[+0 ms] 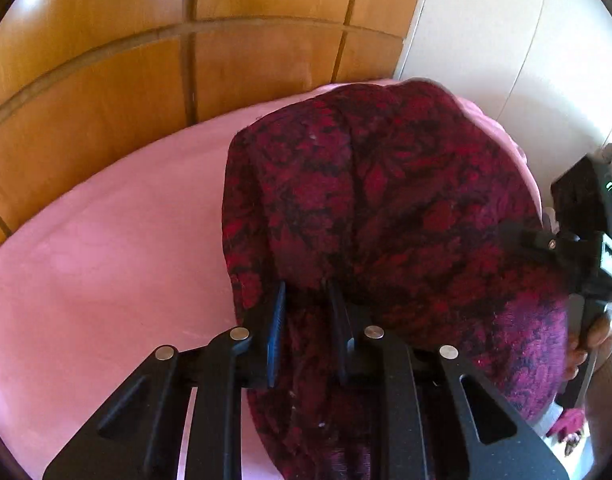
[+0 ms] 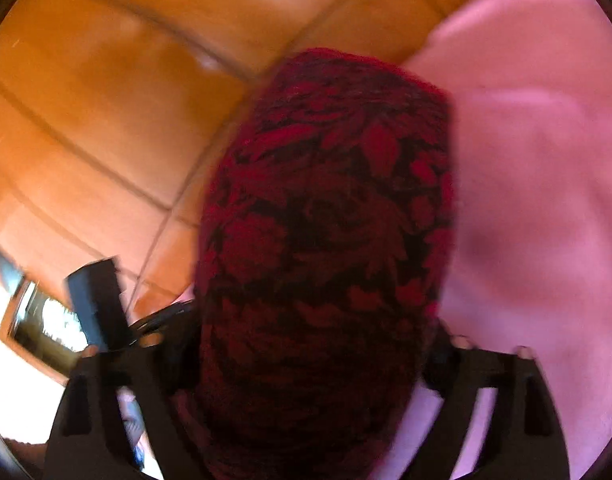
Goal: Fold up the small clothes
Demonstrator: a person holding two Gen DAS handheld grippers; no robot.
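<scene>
We have a dark red and black floral-patterned knitted garment (image 1: 386, 208) hanging over a pink sheet-covered bed (image 1: 106, 260). In the left wrist view it fills the picture from the centre out to four o'clock, and in the right wrist view (image 2: 326, 220) it runs from the centre down to six o'clock. It drapes in long soft folds with no stiffness, so we judge it light, limp and likely to sag or swing wherever it is unsupported. The knit looks fuzzy, not slick, so we expect it to hold well between pads; it could stretch or snag if tugged hard. We think the best holds are at an edge or corner, with the two grips well apart so the cloth spreads flat before folding.

Our left gripper (image 1: 306, 312), at six o'clock in its own view, has its jaws nearly together on a gathered bunch of the garment, pinching it. Our right gripper (image 2: 310, 360), at six o'clock in its view, has its jaws spread wide with the cloth running between them; that view is blurred, so we cannot tell whether the pads press on it. A hand (image 1: 594, 340) holds that gripper at three to four o'clock in the left view.

Behind the bed, from nine to twelve o'clock, stands orange-brown wooden panelling (image 1: 106, 60).
</scene>
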